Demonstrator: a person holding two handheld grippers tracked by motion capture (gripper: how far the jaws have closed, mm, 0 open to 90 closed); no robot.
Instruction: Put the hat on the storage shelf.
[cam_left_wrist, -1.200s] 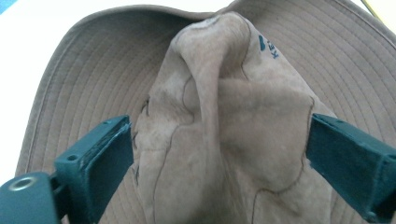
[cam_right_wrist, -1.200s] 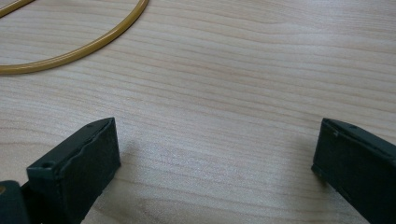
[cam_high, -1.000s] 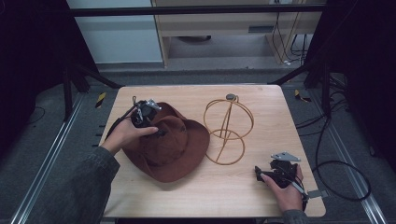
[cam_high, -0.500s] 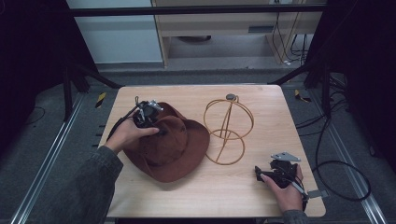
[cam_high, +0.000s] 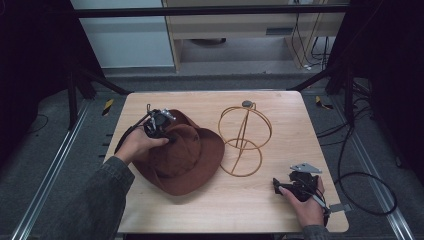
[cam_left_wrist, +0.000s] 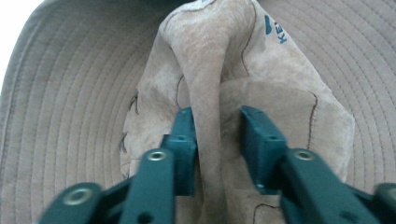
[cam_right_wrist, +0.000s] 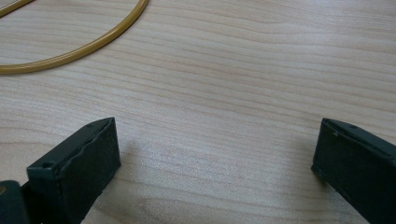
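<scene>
My left gripper sits on the crown of the hat, at the hat's far-left side in the high view. Its jaws have just been closing, and a raised fold of the crown stands between them. In the left gripper view the left pad presses against that fold; the right pad lies close beside it, and I cannot tell whether it touches. The brim spreads out beyond and to both sides of the jaws, stitched in concentric rows. A teal mark shows on the crown past the right jaw, too cut off to read.

The hat lies on the table, crown up, its brim just beside the base ring of the wire stand. The stand is upright, to the right of my left gripper and beyond my right one.

My right gripper rests low over the table near the front right corner, well apart from the hat. Its jaws stand wide, with nothing but bare wood between them. In the right gripper view, an arc of the stand's ring lies ahead and to the left of the jaws.
</scene>
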